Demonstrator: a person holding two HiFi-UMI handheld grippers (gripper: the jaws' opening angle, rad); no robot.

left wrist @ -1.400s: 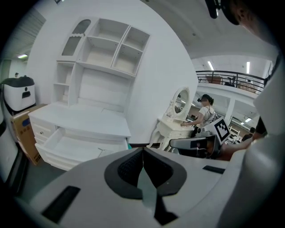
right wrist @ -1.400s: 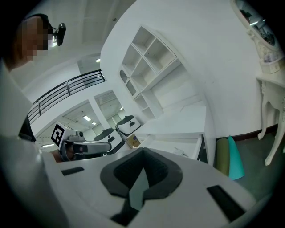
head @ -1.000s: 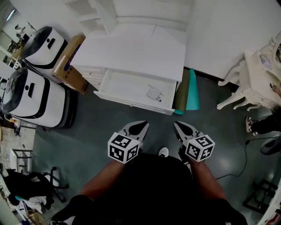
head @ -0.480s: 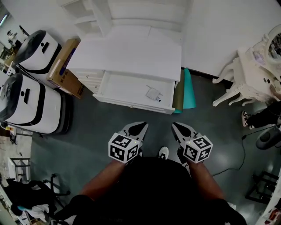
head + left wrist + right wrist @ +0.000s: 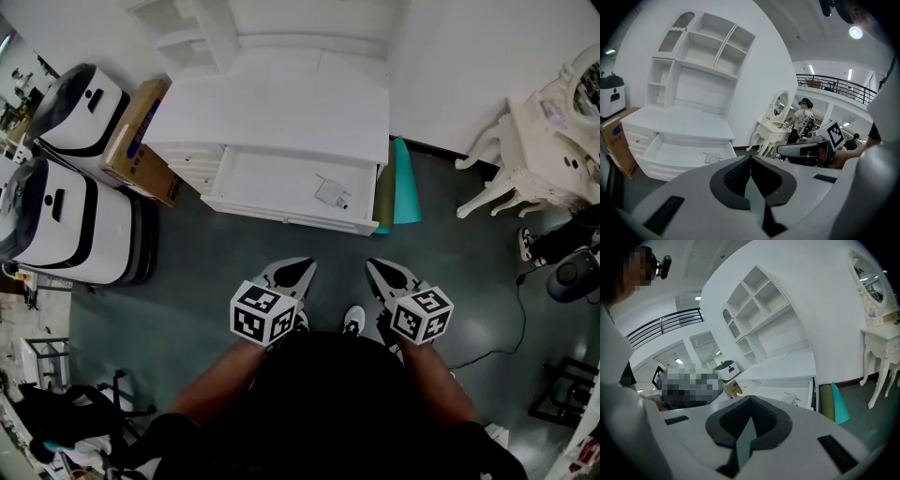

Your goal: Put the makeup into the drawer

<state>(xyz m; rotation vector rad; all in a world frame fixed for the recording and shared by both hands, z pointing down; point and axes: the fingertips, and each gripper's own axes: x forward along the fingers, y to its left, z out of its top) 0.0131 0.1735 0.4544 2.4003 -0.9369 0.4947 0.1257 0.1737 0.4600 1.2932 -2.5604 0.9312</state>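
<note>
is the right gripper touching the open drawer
Apart. The head view shows a strip of bare floor between the right gripper and the front edge of the drawer. The gripper's jaws are shut, with nothing in them.

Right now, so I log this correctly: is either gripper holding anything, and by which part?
Nothing is held. The left gripper and the right gripper are both shut and empty, short of the open white drawer.
</note>
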